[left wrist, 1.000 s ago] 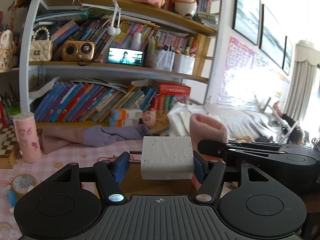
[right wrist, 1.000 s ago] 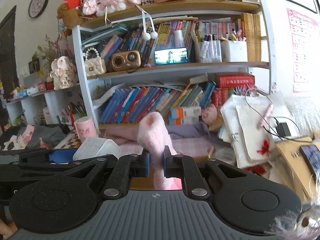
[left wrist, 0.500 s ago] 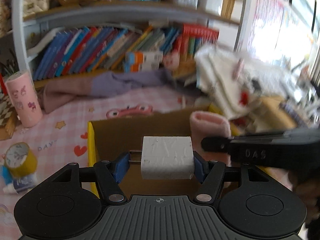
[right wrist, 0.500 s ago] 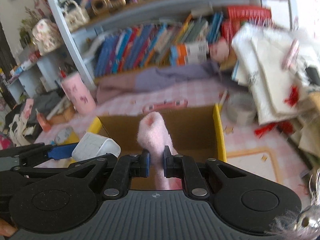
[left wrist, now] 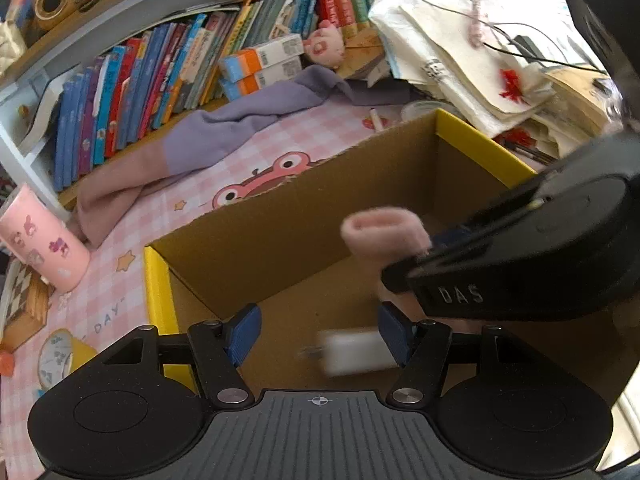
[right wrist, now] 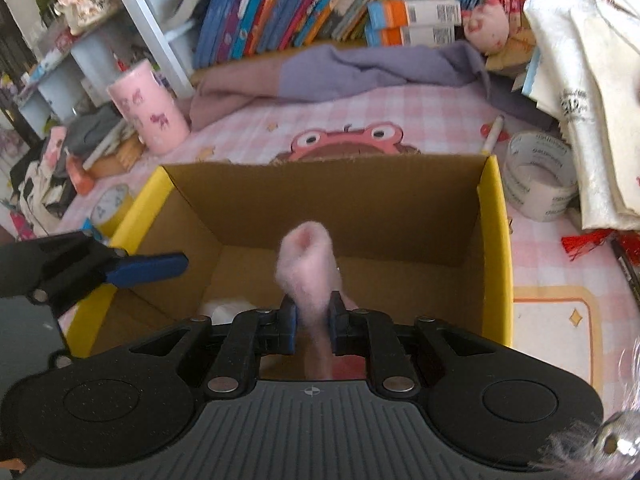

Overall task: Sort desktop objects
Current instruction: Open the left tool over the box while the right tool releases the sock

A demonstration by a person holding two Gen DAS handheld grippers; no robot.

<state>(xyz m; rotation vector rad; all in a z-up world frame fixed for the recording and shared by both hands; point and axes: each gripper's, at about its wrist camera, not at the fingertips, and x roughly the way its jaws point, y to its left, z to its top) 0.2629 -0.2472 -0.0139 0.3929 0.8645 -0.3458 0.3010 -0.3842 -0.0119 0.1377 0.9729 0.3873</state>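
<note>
An open cardboard box (left wrist: 296, 216) with yellow side rims sits on the pink checked desk; it also shows in the right wrist view (right wrist: 494, 240). My left gripper (left wrist: 318, 334) is open above the box. A white block (left wrist: 354, 354) is blurred below its right finger, inside the box. My right gripper (right wrist: 312, 320) holds a fuzzy pink sock (right wrist: 308, 260) over the box, its jaws slightly apart around it. The sock (left wrist: 384, 230) and right gripper also show at the right in the left wrist view.
A pink cup (right wrist: 148, 106) stands left of the box. A tape roll (right wrist: 536, 178) and a marker (right wrist: 492, 134) lie to its right. A purple and pink cloth (left wrist: 192, 144) lies behind, under the bookshelf (left wrist: 172, 64). Stacked white papers (left wrist: 460, 52) sit at the right.
Both grippers tilted down over the box. My left gripper opened and let go of the white block, which dropped into the box. The right jaws have parted a little around the sock.
</note>
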